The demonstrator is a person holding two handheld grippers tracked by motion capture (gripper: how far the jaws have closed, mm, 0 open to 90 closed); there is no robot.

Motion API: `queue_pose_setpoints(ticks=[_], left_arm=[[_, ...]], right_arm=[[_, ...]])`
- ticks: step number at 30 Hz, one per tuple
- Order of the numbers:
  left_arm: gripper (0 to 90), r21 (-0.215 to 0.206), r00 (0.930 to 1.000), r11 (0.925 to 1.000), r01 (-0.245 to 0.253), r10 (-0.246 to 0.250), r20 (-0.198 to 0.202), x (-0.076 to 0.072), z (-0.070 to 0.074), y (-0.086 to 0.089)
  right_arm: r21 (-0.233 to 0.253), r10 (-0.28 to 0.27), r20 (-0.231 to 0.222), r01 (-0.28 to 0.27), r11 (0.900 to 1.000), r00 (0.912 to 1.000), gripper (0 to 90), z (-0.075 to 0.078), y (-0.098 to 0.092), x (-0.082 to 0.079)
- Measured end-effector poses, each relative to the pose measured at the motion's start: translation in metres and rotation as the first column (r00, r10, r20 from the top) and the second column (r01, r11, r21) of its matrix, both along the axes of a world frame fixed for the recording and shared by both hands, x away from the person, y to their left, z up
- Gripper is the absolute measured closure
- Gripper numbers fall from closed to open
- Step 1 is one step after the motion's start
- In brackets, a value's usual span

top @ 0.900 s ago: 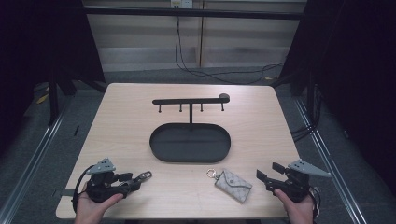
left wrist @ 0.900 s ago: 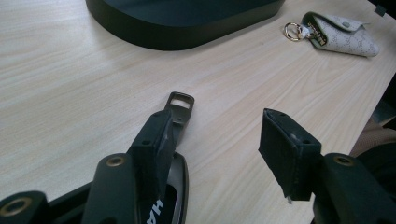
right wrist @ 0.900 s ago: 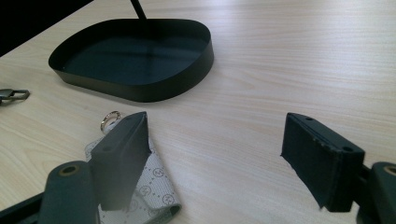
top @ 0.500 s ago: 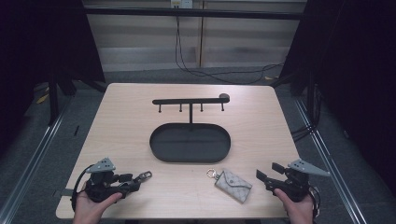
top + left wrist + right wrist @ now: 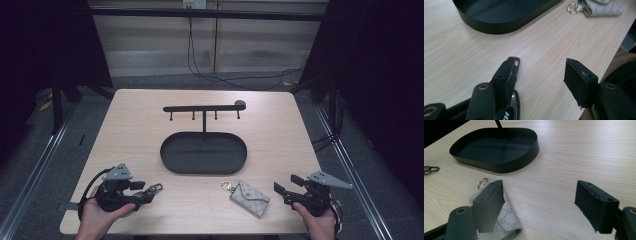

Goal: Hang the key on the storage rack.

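Observation:
A grey patterned key pouch [image 5: 250,198] with a gold ring [image 5: 226,186] lies near the table's front edge, right of centre. My right gripper [image 5: 286,184] stands open just right of it. In the right gripper view its left jaw hangs over the pouch [image 5: 507,221] and the ring [image 5: 483,182] shows beyond. My left gripper [image 5: 142,192] rests open at the front left. A black key fob with a metal loop [image 5: 514,60] lies on the table under its left jaw; nothing is between the fingers [image 5: 580,77].
A black oval tray [image 5: 167,161] sits mid-table, with a black hook rack [image 5: 203,107] rising behind it. The tray's wall [image 5: 519,161] is close ahead of the right gripper. Bare wood lies around both grippers, and the table's front edge is close.

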State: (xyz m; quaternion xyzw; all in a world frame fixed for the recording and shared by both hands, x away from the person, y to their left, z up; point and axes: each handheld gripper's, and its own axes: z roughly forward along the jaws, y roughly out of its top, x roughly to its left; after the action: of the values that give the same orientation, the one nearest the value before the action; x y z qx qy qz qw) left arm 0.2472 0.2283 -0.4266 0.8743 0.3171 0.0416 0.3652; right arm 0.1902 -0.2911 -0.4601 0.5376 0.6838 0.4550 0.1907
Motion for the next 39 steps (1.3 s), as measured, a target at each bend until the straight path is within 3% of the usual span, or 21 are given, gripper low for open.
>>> queue_pose_setpoints(ticks=[2, 3, 9, 16, 22, 23, 26, 28, 31, 34, 35, 39], left_arm=[[42.7, 0.004, 1.0, 1.0, 0.004, -0.004, 0.002, 0.001, 0.002, -0.003], [42.9, 0.036, 0.9998, 0.9992, 0.016, -0.017, 0.009, 0.004, 0.006, -0.006], [39.6, 0.089, 0.9998, 0.996, 0.012, -0.013, 0.017, 0.013, 0.012, -0.013], [40.2, 0.159, 0.9992, 0.9865, 0.039, -0.037, -0.018, 0.028, 0.014, -0.023], [40.4, 0.193, 0.9982, 0.9802, 0.045, -0.037, -0.047, 0.039, 0.014, -0.025], [41.3, 0.217, 0.9971, 0.9748, 0.052, -0.039, -0.065, 0.044, 0.013, -0.025], [43.5, 0.229, 0.995, 0.9711, 0.068, -0.049, -0.086, 0.047, 0.012, -0.025], [49.7, 0.237, 0.993, 0.9686, 0.076, -0.052, -0.106, 0.049, 0.011, -0.025], [50.4, 0.253, 0.9904, 0.9638, 0.082, -0.051, -0.128, 0.052, 0.01, -0.026], [50.5, 0.288, 0.9843, 0.9523, 0.1, -0.052, -0.169, 0.055, 0.006, -0.03], [50.5, 0.3, 0.9828, 0.9479, 0.108, -0.056, -0.176, 0.056, 0.005, -0.031], [50.6, 0.318, 0.9829, 0.9423, 0.105, -0.05, -0.177, 0.058, 0.002, -0.033]], right_arm=[[-0.003, 0.004, 0.003, -0.004, 1.0, 1.0, 22.8, 0.0, 0.0, 0.0], [-0.004, 0.005, 0.003, -0.005, 1.0, 1.0, 22.8, 0.0, 0.0, -0.001], [-0.003, 0.004, 0.001, -0.004, 1.0, 1.0, 22.8, 0.0, 0.001, 0.0], [-0.002, 0.003, -0.001, -0.003, 1.0, 1.0, 22.8, 0.0, 0.0, 0.0], [-0.001, 0.006, -0.006, -0.006, 1.0, 1.0, 22.8, 0.0, 0.001, 0.001], [-0.005, 0.008, -0.009, -0.008, 1.0, 0.9999, 22.8, -0.001, 0.001, 0.001], [-0.004, 0.008, -0.009, -0.009, 1.0, 0.9999, 22.8, -0.001, 0.001, 0.001], [-0.006, 0.007, -0.012, -0.008, 1.0, 0.9999, 22.8, -0.001, 0.002, 0.002], [-0.008, 0.009, -0.012, -0.009, 1.0, 0.9999, 22.8, -0.001, 0.002, 0.002], [-0.007, 0.012, -0.012, -0.012, 1.0, 0.9999, 22.8, -0.001, 0.002, 0.002], [-0.008, 0.016, -0.013, -0.016, 1.0, 0.9998, 22.8, -0.002, 0.002, 0.002], [-0.013, 0.019, -0.017, -0.019, 1.0, 0.9997, 22.8, -0.002, 0.003, 0.003]])
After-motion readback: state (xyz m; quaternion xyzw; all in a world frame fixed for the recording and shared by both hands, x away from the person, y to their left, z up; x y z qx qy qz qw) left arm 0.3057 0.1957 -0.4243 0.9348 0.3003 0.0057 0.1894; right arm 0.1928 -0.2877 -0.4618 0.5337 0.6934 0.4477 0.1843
